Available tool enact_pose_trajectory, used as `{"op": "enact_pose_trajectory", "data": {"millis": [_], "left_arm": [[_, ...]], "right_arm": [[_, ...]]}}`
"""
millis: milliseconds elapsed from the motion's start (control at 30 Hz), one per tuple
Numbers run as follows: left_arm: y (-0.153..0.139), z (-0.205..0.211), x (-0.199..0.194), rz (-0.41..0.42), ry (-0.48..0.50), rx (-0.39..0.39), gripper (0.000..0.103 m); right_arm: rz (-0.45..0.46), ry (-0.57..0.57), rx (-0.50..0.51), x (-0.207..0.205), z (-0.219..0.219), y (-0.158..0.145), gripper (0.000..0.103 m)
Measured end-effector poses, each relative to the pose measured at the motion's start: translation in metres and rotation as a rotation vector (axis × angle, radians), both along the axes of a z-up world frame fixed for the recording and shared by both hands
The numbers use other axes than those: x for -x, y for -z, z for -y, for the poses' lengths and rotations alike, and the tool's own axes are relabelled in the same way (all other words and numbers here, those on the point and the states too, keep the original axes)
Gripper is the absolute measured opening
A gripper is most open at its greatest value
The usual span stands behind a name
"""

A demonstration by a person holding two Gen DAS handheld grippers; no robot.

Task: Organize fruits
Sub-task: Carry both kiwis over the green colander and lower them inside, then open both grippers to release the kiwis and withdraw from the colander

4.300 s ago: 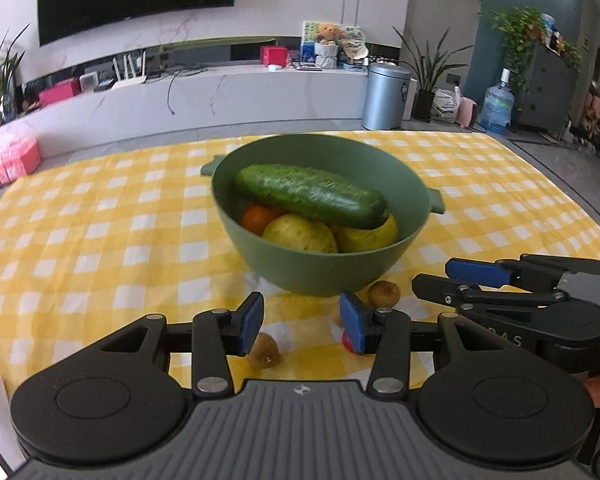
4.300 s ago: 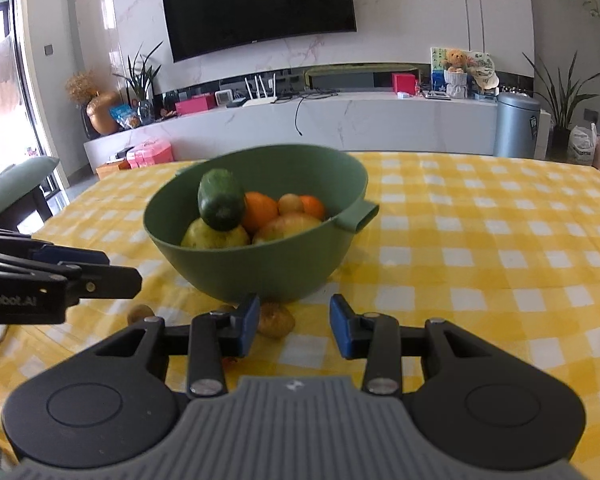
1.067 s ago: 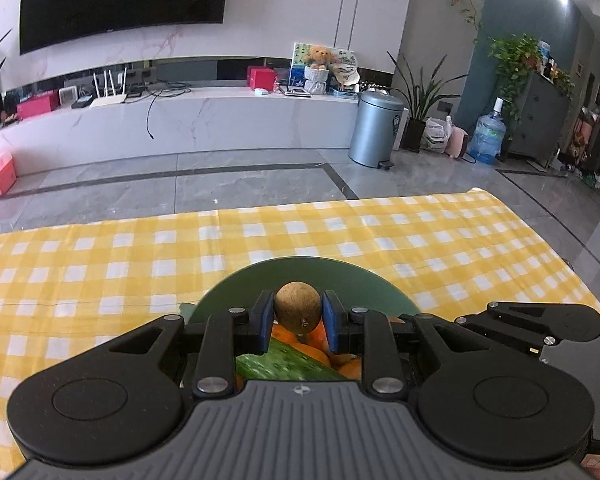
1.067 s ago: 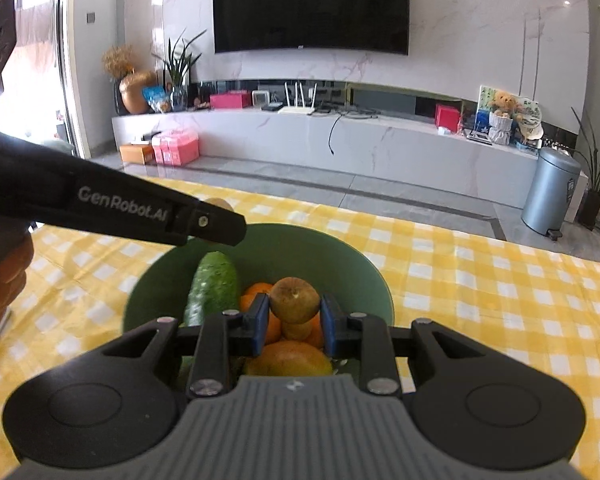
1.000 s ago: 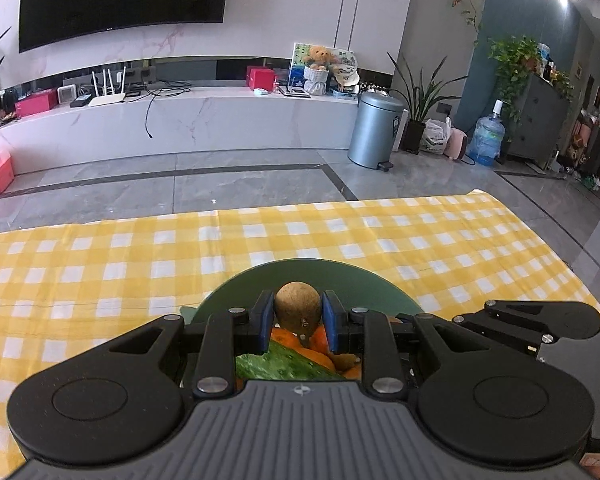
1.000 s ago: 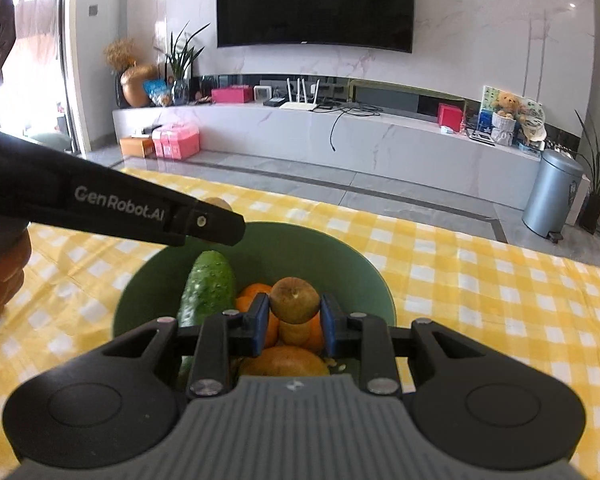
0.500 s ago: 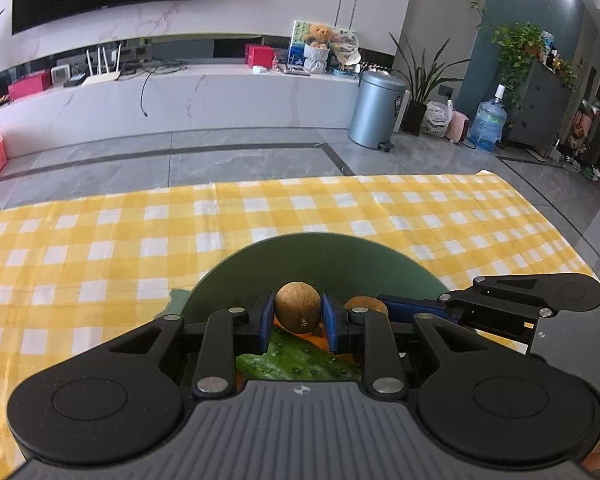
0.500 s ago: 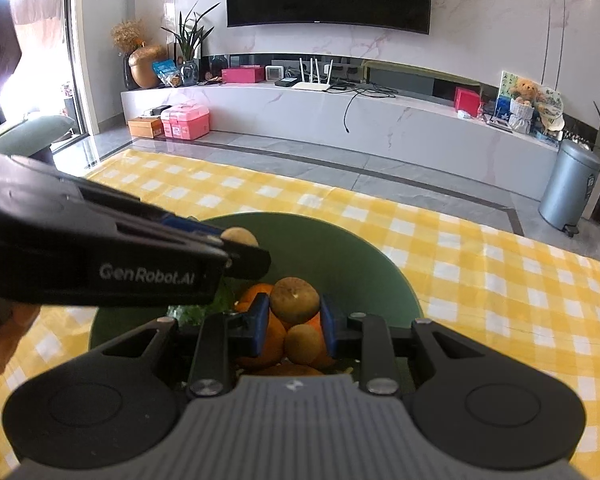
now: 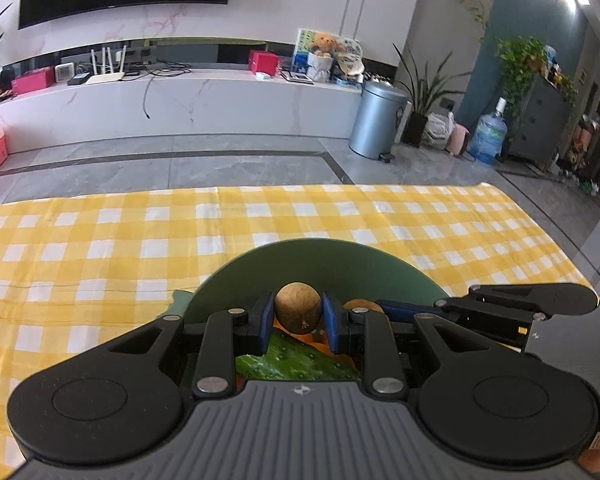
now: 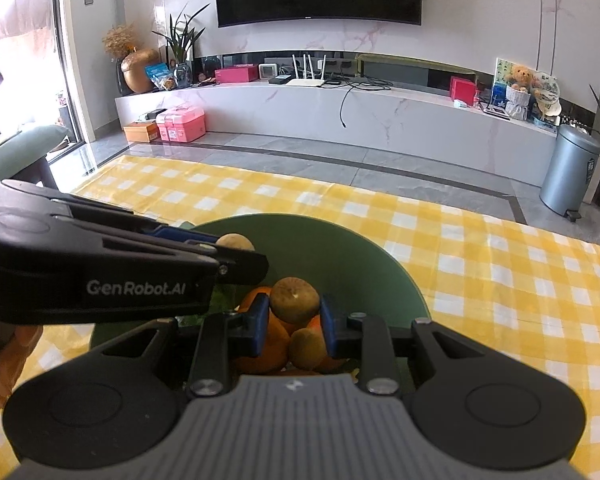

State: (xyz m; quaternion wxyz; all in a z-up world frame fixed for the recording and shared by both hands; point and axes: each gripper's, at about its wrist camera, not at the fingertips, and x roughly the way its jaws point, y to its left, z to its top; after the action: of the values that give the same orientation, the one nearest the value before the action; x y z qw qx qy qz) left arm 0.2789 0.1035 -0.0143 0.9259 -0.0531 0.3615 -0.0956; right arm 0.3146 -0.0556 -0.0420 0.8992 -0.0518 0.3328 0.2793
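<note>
Your left hand-held gripper [image 9: 298,316] is clamped on a small round brown fruit [image 9: 298,307], your right hand-held gripper [image 10: 294,318] on another [image 10: 294,300]; both hang just above the green plastic bowl [image 10: 360,264], placed for dropping in.

The worktop [image 9: 100,248] is covered by a yellow-and-white checked cloth [image 10: 500,264] that reaches its far edge. On the cloth stands a green bowl [image 9: 320,256], nearer the right side in the left wrist view.

Fruit pile [image 10: 260,344] crowds the bowl [image 10: 340,256]; checked cloth [image 9: 100,256] around lies open.
</note>
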Motion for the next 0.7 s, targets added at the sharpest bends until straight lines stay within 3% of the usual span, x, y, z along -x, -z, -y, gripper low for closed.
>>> {"op": "enact_pose_trajectory", "data": {"millis": [400,700], "left_arm": [[0.0036,-0.0018,-0.0022,-0.008,-0.002,0.023,0.029],[0.0014,-0.0047,-0.0007,0.006,-0.020,0.041,0.045]], "right_arm": [[-0.014,-0.005,0.000,-0.0078,-0.0068,-0.0005,0.024],[-0.005,0.007,0.007,-0.0069,-0.0090,-0.0004,0.025]]}}
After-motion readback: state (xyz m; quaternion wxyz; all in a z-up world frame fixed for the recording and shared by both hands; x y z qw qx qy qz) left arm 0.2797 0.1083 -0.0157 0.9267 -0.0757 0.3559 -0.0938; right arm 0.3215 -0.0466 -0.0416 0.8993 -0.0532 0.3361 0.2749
